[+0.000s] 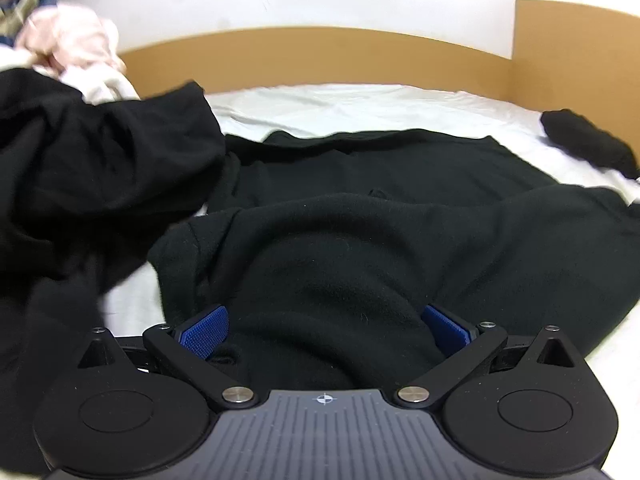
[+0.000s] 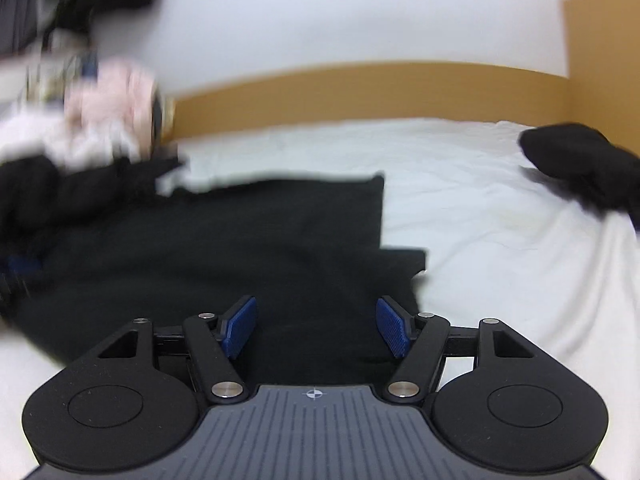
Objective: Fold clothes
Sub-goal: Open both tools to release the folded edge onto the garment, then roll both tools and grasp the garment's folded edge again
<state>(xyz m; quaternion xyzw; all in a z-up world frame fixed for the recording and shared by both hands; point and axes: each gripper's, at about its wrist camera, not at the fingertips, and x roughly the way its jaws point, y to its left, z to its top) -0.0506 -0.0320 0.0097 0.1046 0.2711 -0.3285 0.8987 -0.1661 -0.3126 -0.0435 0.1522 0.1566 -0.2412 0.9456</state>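
Left gripper (image 1: 326, 330) wide, black garment (image 1: 360, 216) bunched between; right gripper (image 2: 318, 328) open above it.

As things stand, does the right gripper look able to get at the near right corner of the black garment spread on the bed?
Probably yes. The right gripper hangs open directly over the black garment, whose stepped right edge lies just beside its right finger. Only bare white sheet lies beyond; nothing blocks the way.

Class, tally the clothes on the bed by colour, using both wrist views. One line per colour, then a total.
Black, spread flat in front: 1, the black garment
Black, crumpled at left: 1, the black heap
Black, small at far right: 1, the black bundle
Pink: 1, the pink garment
Total: 4 distinguishable; the blurred pile may hide more.
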